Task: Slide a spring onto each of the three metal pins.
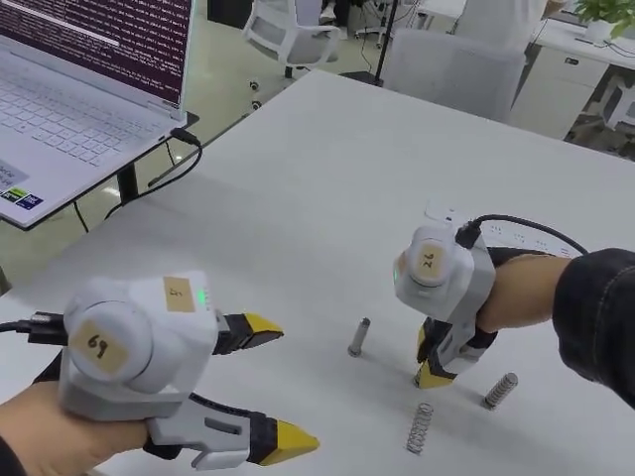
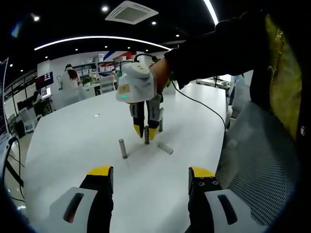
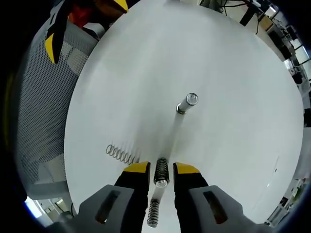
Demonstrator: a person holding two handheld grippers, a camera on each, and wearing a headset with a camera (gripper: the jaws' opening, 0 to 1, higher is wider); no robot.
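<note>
My right gripper (image 1: 434,376) points down at the white table (image 1: 317,198), its jaws shut on a spring (image 3: 161,171) that stands upright between the yellow tips, apparently over a pin. The same gripper (image 2: 146,132) is seen from the left gripper view. A bare metal pin (image 1: 359,337) (image 3: 187,103) (image 2: 123,148) stands just left of it. A loose spring (image 1: 421,426) (image 3: 121,153) (image 2: 165,148) lies flat nearby. Another spring (image 1: 501,390) (image 3: 153,213) stands to the right, seemingly on a pin. My left gripper (image 1: 283,385) (image 2: 148,177) hovers open and holds nothing at the near left.
An open laptop (image 1: 69,109) sits on a stand at the far left, its cable (image 1: 184,149) hanging by the table edge. Office chairs (image 1: 293,30) and desks stand beyond the table. A person's sleeve (image 1: 595,307) reaches in from the right.
</note>
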